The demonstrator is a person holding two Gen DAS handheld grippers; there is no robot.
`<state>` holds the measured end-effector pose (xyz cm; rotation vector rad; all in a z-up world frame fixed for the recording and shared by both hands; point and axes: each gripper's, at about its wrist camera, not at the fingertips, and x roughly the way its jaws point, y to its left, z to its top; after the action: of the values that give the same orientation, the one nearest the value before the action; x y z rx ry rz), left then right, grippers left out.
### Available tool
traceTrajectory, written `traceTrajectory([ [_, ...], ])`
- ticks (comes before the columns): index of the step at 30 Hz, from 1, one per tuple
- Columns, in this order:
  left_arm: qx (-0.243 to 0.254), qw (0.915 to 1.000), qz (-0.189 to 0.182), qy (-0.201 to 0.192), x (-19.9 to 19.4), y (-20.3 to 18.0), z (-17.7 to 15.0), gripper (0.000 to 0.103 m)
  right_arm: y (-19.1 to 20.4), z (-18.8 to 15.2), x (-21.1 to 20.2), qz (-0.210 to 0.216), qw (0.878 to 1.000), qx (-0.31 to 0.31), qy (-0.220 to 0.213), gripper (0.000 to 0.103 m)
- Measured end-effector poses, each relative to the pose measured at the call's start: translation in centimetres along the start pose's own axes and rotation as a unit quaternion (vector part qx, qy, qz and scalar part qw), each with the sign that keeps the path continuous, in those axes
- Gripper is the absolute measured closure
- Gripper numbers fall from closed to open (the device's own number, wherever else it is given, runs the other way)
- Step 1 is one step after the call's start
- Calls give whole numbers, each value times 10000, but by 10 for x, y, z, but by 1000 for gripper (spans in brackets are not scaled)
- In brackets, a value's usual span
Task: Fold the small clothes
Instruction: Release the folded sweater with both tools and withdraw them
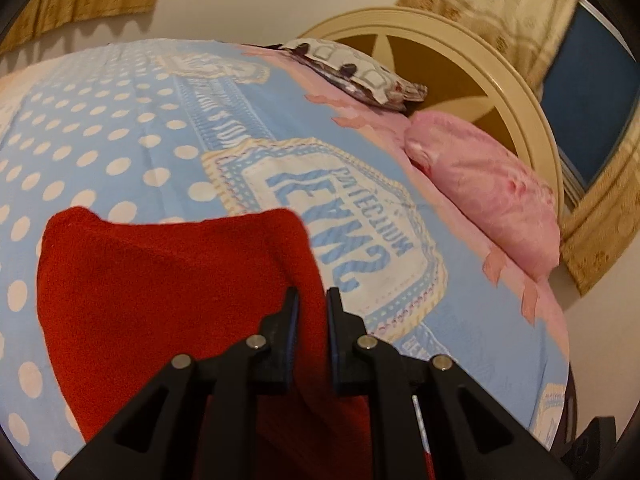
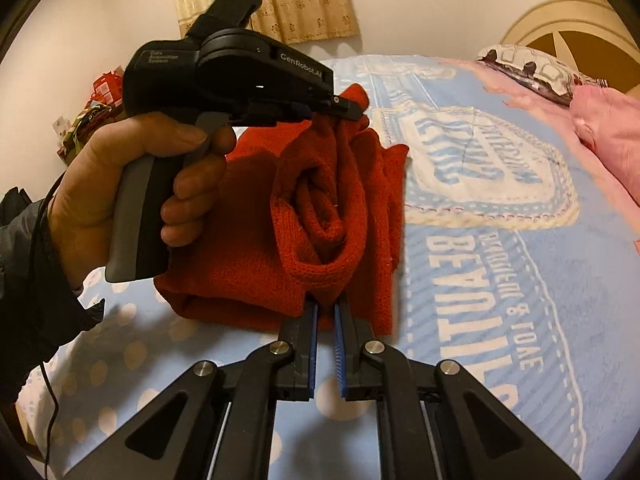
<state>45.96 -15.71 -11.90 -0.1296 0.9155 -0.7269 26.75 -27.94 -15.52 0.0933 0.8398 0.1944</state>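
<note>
The bed (image 1: 120, 128), with its blue polka-dot sheet, is filling most of both views, and the red knitted garment (image 2: 248, 248) is lying bunched at centre frame in the right wrist view, partly lifted off the sheet. You are holding it at two places. Your right gripper (image 2: 326, 312), at bottom centre, is pinching a rolled edge of the knit with its jaws clenched on the cloth. Your left gripper (image 2: 352, 110), at upper centre of that view, is clamping another corner; in the left wrist view its jaws are closed on a strip of red fabric running down between them at bottom centre.

For this fold, I would be keeping both pinches firm and carrying the two held points at the same pace, so the cloth is coming down flat rather than twisting (the middle is already rolled into a tube, so some tension between your hands should be helping it open). Keep away from the pink pillow (image 1: 492, 184) at the right.

Your left hand (image 2: 132, 188) is wrapping the grey handle at the left of the frame, trigger squeezed, the tool pointing rightward and slightly down. A cable is trailing from the dark sleeve.
</note>
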Motion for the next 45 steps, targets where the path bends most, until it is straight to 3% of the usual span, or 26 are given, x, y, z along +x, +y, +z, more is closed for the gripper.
traceTrajectory([
  [3,277,9995,14,-142,-15,-15,0,81,-2,-3,-1,-18,10000,58,53,96],
  [5,436,9984,176,-305,-29,-19,-2,52,-7,-4,-1,-26,9998,137,125,96],
  [7,564,9965,284,-549,-44,-19,-7,39,-17,-7,-2,-6,9993,320,185,95],
  [8,614,9954,394,-626,-55,-16,-13,34,-21,-7,-3,-24,9990,387,210,95],
  [12,622,9925,730,-758,-78,1,-40,32,-30,-6,-19,-341,9988,362,4,90],
  [14,579,9912,874,-813,-88,11,-61,26,-30,0,-25,-367,9991,224,-61,48],
  [15,560,9903,946,-850,-91,14,-68,26,-32,6,-27,-284,9993,220,-66,16],
  [16,524,9901,962,-878,-94,16,-76,24,-35,9,-29,-216,9994,263,-97,13],
  [19,386,9919,886,-828,-91,25,-94,24,-41,33,-29,206,9984,492,-187,13],
  [22,277,9936,851,-687,-81,31,-100,23,-46,58,-17,241,9978,568,-232,13],
  [26,118,9952,729,-645,-77,39,-113,22,-61,92,26,449,9945,933,128,16],
  [28,99,9946,756,-705,-77,41,-120,16,-66,103,52,552,9923,1054,335,42],
  [31,69,9948,726,-711,-75,42,-125,14,-71,104,88,955,9826,1392,771,66],
  [34,202,9946,724,-721,-77,35,-127,14,-66,98,87,736,9871,1277,629,83],
  [39,579,9936,779,-587,-69,19,-133,12,-67,83,57,244,9926,1172,206,85],
  [44,482,9949,801,-373,-63,25,-133,8,-84,78,78,353,9897,1282,527,82],
  [45,439,9951,796,-388,-64,26,-133,8,-85,79,78,395,9890,1325,524,78],
])
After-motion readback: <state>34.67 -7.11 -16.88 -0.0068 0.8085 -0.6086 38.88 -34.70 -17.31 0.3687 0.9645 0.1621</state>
